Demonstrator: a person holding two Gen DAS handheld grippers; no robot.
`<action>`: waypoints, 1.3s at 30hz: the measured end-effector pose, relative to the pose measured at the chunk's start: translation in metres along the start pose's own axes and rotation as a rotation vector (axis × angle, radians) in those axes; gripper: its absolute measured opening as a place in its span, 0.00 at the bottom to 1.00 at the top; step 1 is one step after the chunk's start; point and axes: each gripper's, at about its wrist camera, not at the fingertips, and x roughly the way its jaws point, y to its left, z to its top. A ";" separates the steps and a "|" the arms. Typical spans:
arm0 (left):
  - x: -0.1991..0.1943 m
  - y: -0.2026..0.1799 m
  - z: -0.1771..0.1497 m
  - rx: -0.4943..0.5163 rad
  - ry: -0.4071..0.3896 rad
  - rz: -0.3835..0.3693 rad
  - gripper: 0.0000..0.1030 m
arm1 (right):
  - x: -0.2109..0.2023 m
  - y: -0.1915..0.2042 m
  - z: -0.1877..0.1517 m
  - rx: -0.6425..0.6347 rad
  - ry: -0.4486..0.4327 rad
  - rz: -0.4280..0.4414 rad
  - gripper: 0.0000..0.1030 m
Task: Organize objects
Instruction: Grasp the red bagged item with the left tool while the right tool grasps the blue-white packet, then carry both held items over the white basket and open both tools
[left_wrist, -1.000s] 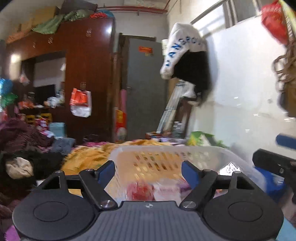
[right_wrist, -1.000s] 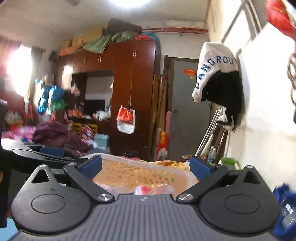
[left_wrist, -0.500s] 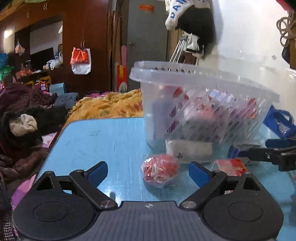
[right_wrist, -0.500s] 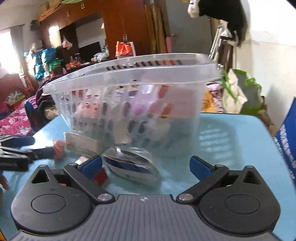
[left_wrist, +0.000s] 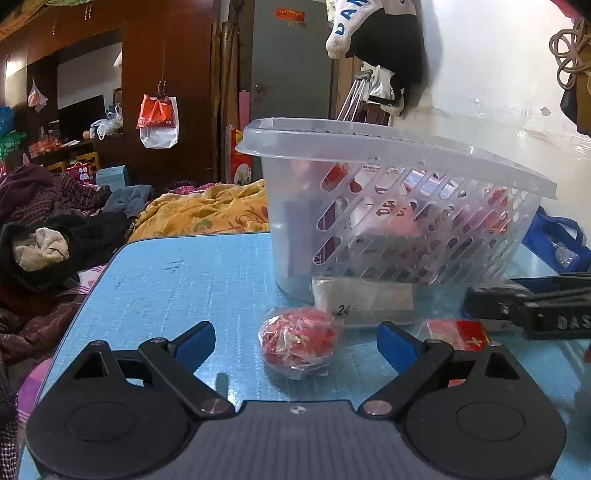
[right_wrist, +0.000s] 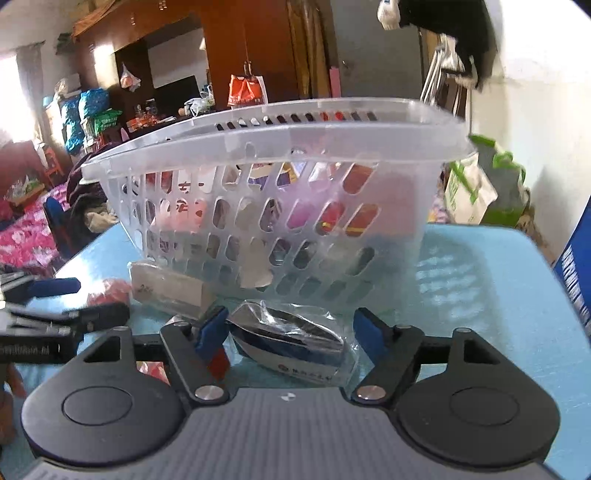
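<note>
1. A clear slotted plastic basket (left_wrist: 399, 206) stands on the light blue table top (left_wrist: 177, 284), already holding packets in red, pink and white.
2. Four loose things lie on the table along the basket's near side.
3. A round red bundle wrapped in clear film (left_wrist: 297, 341) lies between the fingers of the left gripper (left_wrist: 297, 341), which stand wide and clear of it on both sides.
4. A flat whitish packet printed with "24" (left_wrist: 364, 301) lies just beyond the bundle, against the foot of the basket.
5. A small red packet (left_wrist: 456, 332) lies to the right of the bundle, near the left gripper's right finger.
6. A navy and silver item in a clear plastic bag (right_wrist: 291, 343) lies between the fingers of the right gripper (right_wrist: 288, 334); its jaws are closing, the left pad at the bag's edge, the right pad not pressing on it.
7. Each gripper shows at the edge of the other's view.
8. Beyond the table lie a yellow patterned blanket (left_wrist: 207, 210) and heaped dark clothes (left_wrist: 55, 229).
</note>
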 end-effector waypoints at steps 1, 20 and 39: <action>0.001 -0.001 0.000 0.000 -0.001 0.008 0.92 | -0.002 -0.001 -0.001 -0.003 -0.006 -0.001 0.74; -0.029 -0.013 -0.006 0.005 -0.203 -0.129 0.51 | -0.017 -0.016 -0.009 0.015 -0.104 0.091 0.65; -0.032 0.002 -0.008 -0.068 -0.247 -0.152 0.52 | -0.027 -0.006 -0.014 -0.043 -0.144 0.085 0.65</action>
